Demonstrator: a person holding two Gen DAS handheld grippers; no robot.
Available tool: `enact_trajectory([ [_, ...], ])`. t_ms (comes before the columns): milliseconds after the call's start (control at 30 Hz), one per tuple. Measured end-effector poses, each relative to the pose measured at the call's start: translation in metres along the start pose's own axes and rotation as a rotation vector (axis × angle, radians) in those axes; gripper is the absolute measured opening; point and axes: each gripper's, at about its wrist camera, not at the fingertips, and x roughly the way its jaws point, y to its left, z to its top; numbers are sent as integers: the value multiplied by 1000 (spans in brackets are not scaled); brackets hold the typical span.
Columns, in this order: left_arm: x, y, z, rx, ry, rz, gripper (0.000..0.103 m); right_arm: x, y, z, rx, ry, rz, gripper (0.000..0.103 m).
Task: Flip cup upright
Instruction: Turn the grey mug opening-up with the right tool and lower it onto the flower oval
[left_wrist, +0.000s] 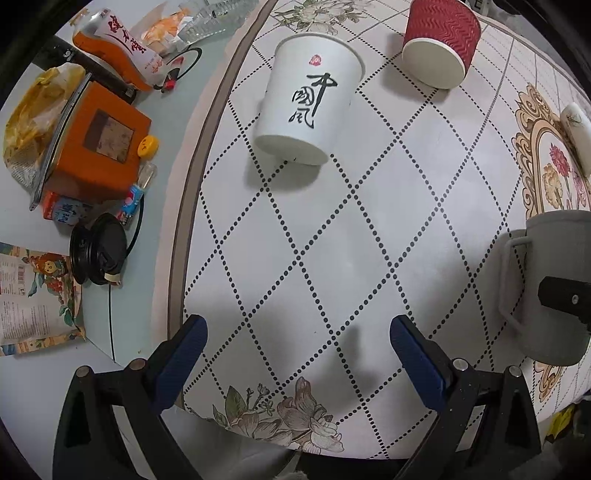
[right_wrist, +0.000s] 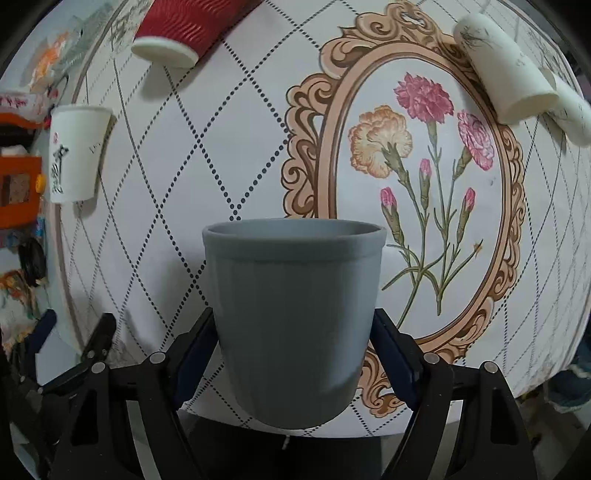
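Cup (right_wrist: 291, 325) — 1 grey, in right tool (right_wrist: 293, 354).

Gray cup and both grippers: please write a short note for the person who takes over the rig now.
Right gripper: jaws shut on the gray cup, held above the tablecloth, rim away from the camera.
Left gripper: jaws open, holding nothing, above the tablecloth.
White cup and red cup stand mouth down; a cream cup lies on its side.
Done: gray cup grasped.
Left: set it down upright and release.
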Motion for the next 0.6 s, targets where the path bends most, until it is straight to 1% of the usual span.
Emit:
enact_trajectory([
  [133, -6, -1, 9, -20, 6, -19, 101, -16, -11, -7, 36, -71, 50, 83],
  [233, -9, -4, 22, -64, 44, -60, 101, -33, -21, -5, 66, -151, 67, 83],
  [300, -13, -8, 34, -84, 37, -80, 101, -43, -27, -1, 87, -214, 79, 83],
  [433, -21, -21, 59, -80, 0, -89, 101, -61, -37, 19, 99, -385, 49, 83],
  [600, -16, -37, 85, -49, -41, -76, 101, -78, -38, 41, 96, -613, 7, 83],
])
